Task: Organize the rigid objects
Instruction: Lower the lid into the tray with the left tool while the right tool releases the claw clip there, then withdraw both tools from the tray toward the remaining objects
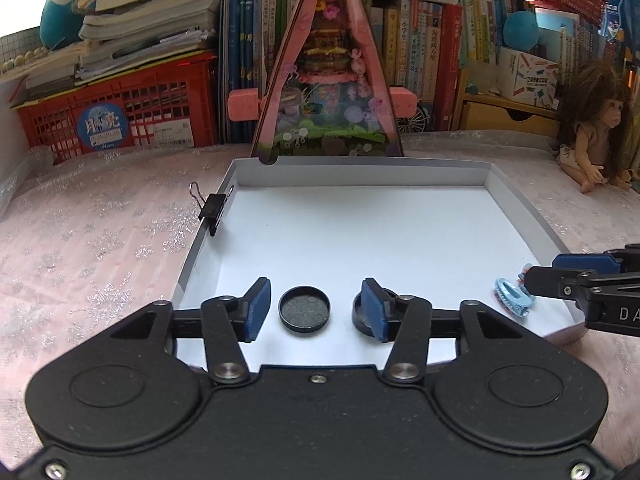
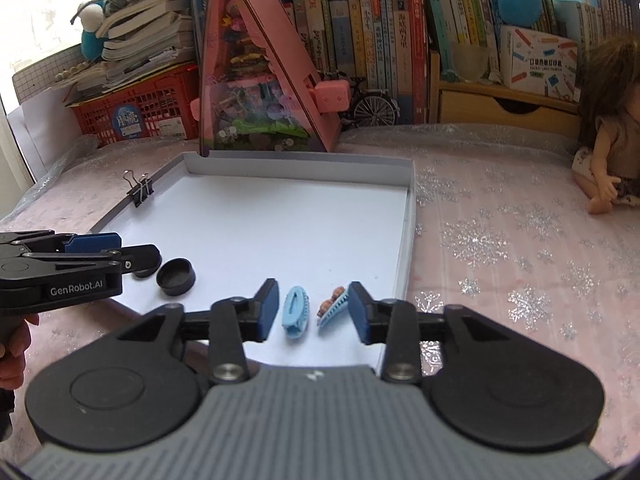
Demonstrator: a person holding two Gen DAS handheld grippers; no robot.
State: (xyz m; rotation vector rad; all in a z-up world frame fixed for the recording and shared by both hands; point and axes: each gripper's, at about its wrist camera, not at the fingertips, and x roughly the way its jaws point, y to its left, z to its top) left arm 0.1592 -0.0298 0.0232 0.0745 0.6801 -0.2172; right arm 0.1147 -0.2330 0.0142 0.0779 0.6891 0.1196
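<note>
Pink cloth with silver snowflakes (image 2: 500,240) covers the surface, and books, a red basket (image 1: 120,116) and a pink triangular toy house (image 1: 326,80) stand along the back. At the far left of the shallow white tray (image 1: 360,172), a black binder clip (image 1: 212,210) sits clamped on the tray's left wall.

Near the front left of the tray lies a round black lid (image 1: 305,309), open side up. It is between the blue pads of the left tool (image 1: 316,308), whose fingers are spread and do not touch it. A second round black piece (image 1: 362,314) lies just beside the lid, partly hidden behind the right pad of this tool. In the right wrist view a hand (image 2: 14,344) at the left edge holds the left tool.

More to the right, near the front right corner of the tray, lie two light blue hair clips. The plain one (image 2: 296,312) lies flat, and the one with brown decoration (image 2: 334,306) is tilted on its side, just beside the first. Both are between the pads of the right tool (image 2: 314,310), which is spread too; its right pad is very close to the decorated clip, and I cannot tell if they touch.

At the far right a doll with long brown hair (image 1: 596,128) sits on the cloth, well apart from the tray.
</note>
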